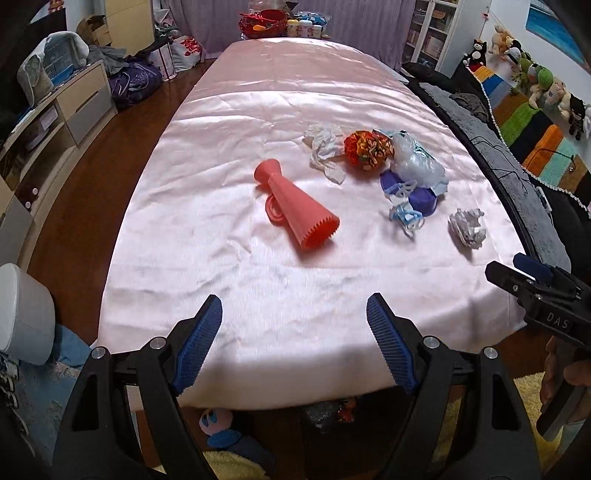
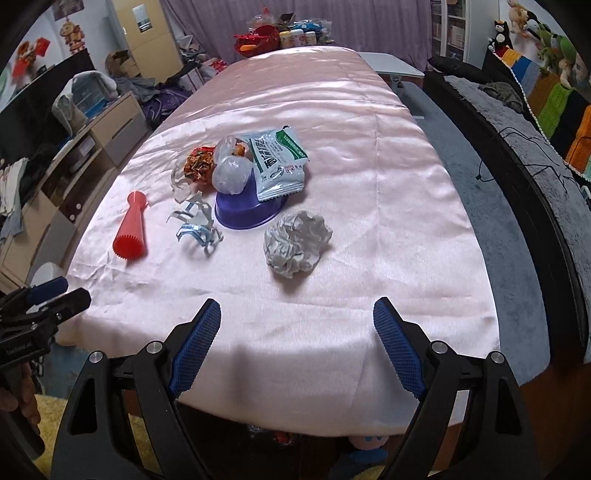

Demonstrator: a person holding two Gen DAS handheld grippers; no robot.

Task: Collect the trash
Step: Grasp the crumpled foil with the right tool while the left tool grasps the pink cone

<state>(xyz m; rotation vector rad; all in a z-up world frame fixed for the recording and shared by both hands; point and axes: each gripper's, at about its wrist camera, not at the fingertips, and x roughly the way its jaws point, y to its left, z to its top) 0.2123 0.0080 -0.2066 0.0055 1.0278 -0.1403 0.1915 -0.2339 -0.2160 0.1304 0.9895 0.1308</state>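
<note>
A red ribbed cone-shaped holder [image 1: 295,208] [image 2: 132,229] lies on its side on the pink tablecloth [image 1: 258,110]. Trash lies to its right: a crumpled white paper ball [image 1: 467,229] [image 2: 297,248], a white tissue [image 1: 325,149], a red patterned wrapper [image 1: 368,147] [image 2: 199,164], clear plastic [image 1: 415,160] [image 2: 231,173], blue mask strips [image 1: 404,218] [image 2: 197,230], a purple bowl [image 1: 421,194] [image 2: 247,212] and a green-white packet [image 2: 279,164]. My left gripper [image 1: 295,332] is open and empty over the table's near edge. My right gripper [image 2: 297,332] is open and empty, short of the paper ball.
A red basket and bottles [image 1: 280,24] stand at the table's far end. A dark sofa [image 2: 517,155] with plush toys runs along the right. Drawers and clutter [image 1: 55,107] line the left. A white bin [image 1: 22,314] stands at the near left.
</note>
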